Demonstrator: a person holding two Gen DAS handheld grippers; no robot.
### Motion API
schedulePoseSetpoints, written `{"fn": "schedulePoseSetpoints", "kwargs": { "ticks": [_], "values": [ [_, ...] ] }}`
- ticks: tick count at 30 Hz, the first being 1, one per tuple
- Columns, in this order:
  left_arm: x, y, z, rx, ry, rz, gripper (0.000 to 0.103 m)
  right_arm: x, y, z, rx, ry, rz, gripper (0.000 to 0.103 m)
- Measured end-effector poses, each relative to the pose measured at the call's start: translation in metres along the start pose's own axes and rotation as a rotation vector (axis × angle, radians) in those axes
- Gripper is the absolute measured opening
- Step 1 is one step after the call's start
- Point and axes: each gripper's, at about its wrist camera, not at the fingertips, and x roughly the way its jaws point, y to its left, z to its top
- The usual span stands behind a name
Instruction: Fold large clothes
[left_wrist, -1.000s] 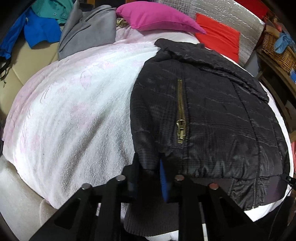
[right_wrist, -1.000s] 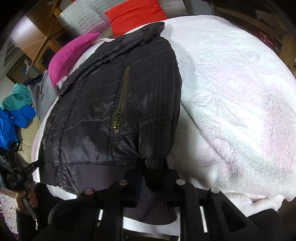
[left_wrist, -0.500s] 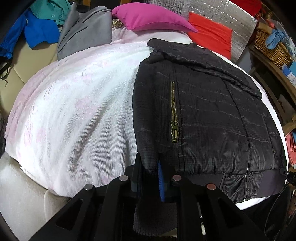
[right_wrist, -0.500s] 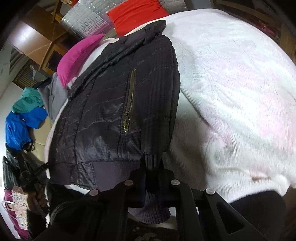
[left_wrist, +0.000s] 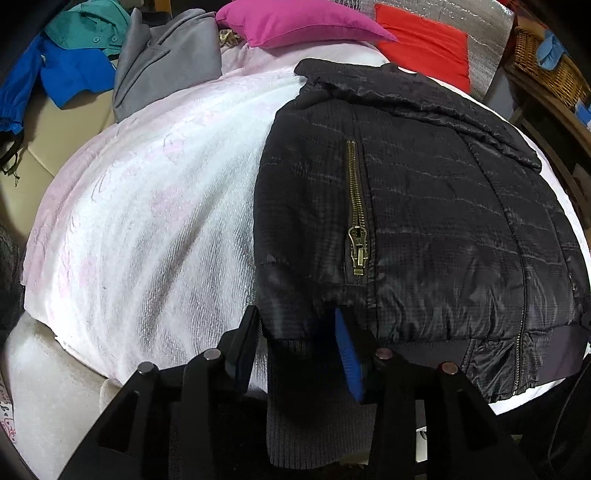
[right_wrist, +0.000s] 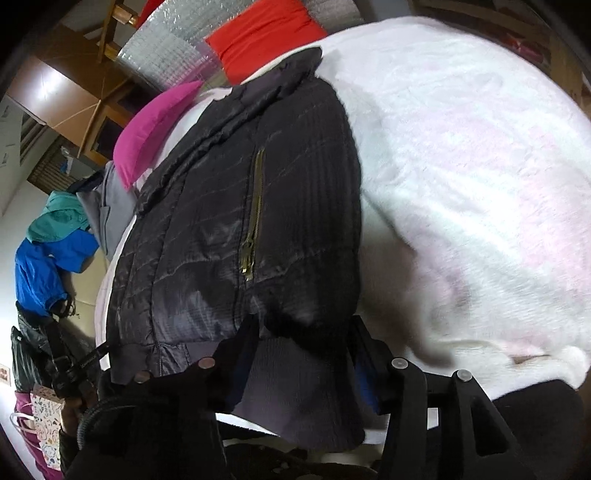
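Observation:
A black quilted jacket (left_wrist: 424, 206) lies front-up on a white and pink blanket (left_wrist: 155, 206), its hem at the near edge. In the left wrist view, one sleeve lies along the jacket's left side, and its ribbed cuff (left_wrist: 314, 406) hangs over the bed's edge between the jaws of my left gripper (left_wrist: 295, 347). Those jaws are opening and stand apart around the sleeve end. In the right wrist view the jacket (right_wrist: 207, 236) shows its other sleeve, whose cuff (right_wrist: 303, 384) hangs between my right gripper's (right_wrist: 301, 354) jaws, which are opening too.
A magenta pillow (left_wrist: 295, 22), a red cushion (left_wrist: 424, 48) and a grey garment (left_wrist: 166, 55) lie at the bed's far end. Blue and teal clothes (left_wrist: 70, 62) sit far left, a wicker basket (left_wrist: 546, 70) far right. A person's hand (right_wrist: 74, 406) shows at lower left.
Both grippers were shut on the sleeve ends and now have their jaws spread apart around them. The cuffs hang loose over the bed's edge. The hands have barely moved.

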Motion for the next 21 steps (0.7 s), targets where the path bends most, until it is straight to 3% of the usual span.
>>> {"fn": "schedulePoseSetpoints", "kwargs": {
  "ticks": [2, 5, 9, 21],
  "values": [
    [0.0, 0.0, 0.0, 0.001, 0.001, -0.004, 0.037, 0.005, 0.003, -0.002, -0.023, 0.009, -0.034, 0.028],
    [0.0, 0.003, -0.001, -0.007, 0.003, -0.011, 0.026, 0.002, 0.0, -0.002, -0.012, 0.014, -0.013, 0.014],
    [-0.004, -0.002, -0.003, 0.021, -0.008, -0.004, 0.019, -0.003, 0.0, -0.001, -0.018, 0.015, -0.004, 0.012],
    [-0.021, -0.002, -0.011, 0.029, -0.025, -0.027, 0.018, -0.015, 0.001, -0.003, -0.011, 0.022, 0.058, 0.01]
  ]
}}
